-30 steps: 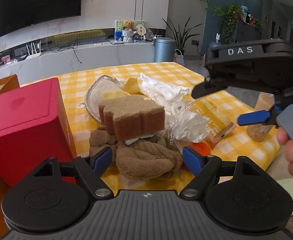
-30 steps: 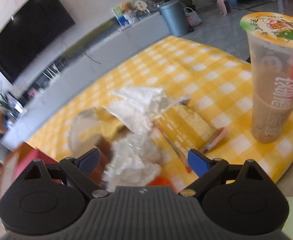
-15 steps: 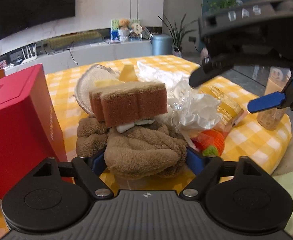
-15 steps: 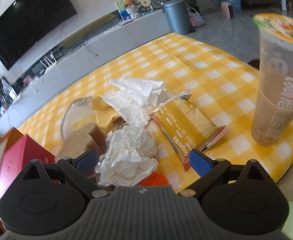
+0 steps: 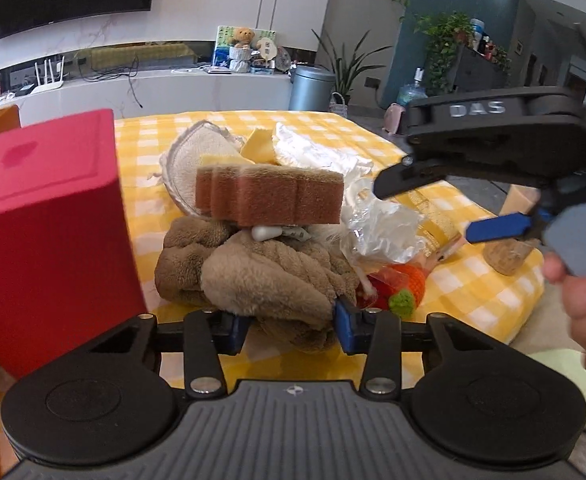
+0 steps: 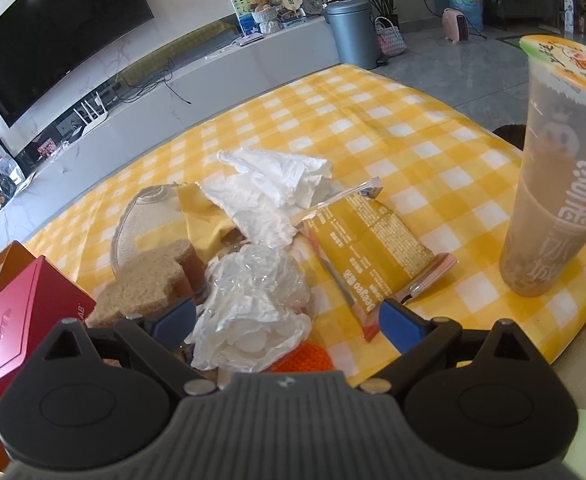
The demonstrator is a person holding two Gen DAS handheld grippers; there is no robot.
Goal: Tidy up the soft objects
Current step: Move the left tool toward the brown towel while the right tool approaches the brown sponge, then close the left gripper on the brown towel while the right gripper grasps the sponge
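Note:
A brown fluffy towel (image 5: 269, 280) lies bunched at the front of the yellow checked table (image 5: 485, 300). My left gripper (image 5: 289, 326) is shut on its near fold. A brown sponge (image 5: 269, 200) rests on top of the towel and also shows in the right wrist view (image 6: 141, 284). Crumpled clear plastic (image 5: 381, 228) lies to the right of the sponge. My right gripper (image 6: 287, 322) is open and hovers over that plastic (image 6: 253, 312). An orange knitted toy (image 5: 401, 292) sits beside the towel.
A red box (image 5: 45, 232) stands close on the left. A yellow snack packet (image 6: 369, 248), white tissue (image 6: 269, 192), a yellow cloth (image 6: 205, 216) and a mesh pad (image 5: 197, 160) lie behind the pile. A tall drink cup (image 6: 553, 184) stands at the right edge.
My left gripper has moved in and closed its fingers on the brown towel. My right gripper has steadied above the crumpled plastic and stays open.

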